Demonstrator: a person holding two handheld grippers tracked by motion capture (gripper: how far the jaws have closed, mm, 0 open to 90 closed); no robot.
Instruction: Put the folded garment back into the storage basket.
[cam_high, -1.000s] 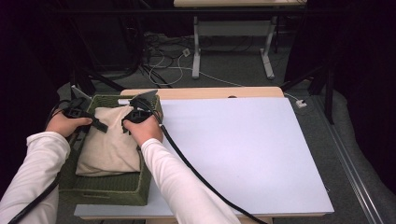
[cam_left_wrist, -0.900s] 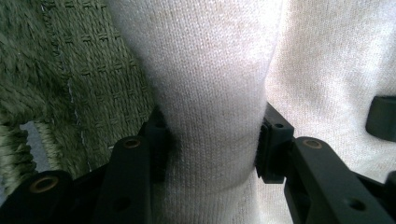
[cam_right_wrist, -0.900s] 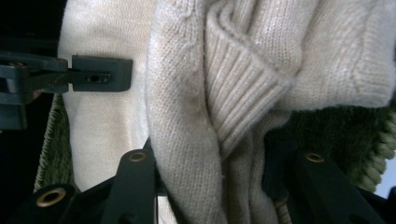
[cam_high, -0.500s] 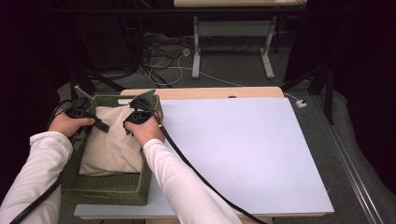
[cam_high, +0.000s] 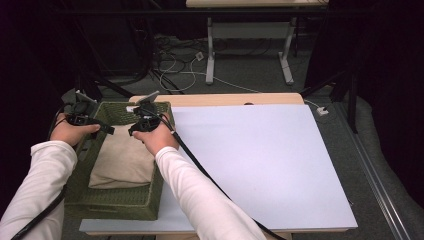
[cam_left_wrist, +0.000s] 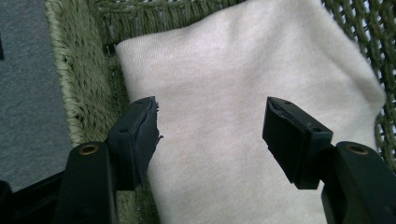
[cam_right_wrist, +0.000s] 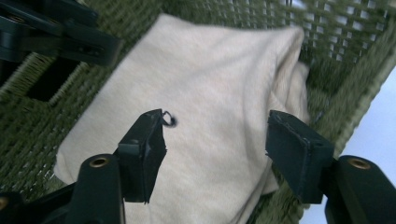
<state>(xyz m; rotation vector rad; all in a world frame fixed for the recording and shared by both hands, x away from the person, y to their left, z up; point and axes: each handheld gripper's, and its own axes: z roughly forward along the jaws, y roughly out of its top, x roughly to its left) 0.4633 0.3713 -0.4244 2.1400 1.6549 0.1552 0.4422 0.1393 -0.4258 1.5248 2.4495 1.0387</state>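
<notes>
We found no readable text, label, brand, number or sign anywhere; the folded beige cloth (cam_high: 122, 159) was plain; the green woven basket (cam_high: 112, 202) bore no tag; the white tabletop (cam_high: 260, 165) carried no markings; the black grippers showed no lettering we could make out.

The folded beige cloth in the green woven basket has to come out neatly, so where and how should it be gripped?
Grip the folded beige cloth at its two far corners, one gripper each, coming from above. It lies flat and the green woven basket's walls hem in its sides, so only the top is free.
</notes>
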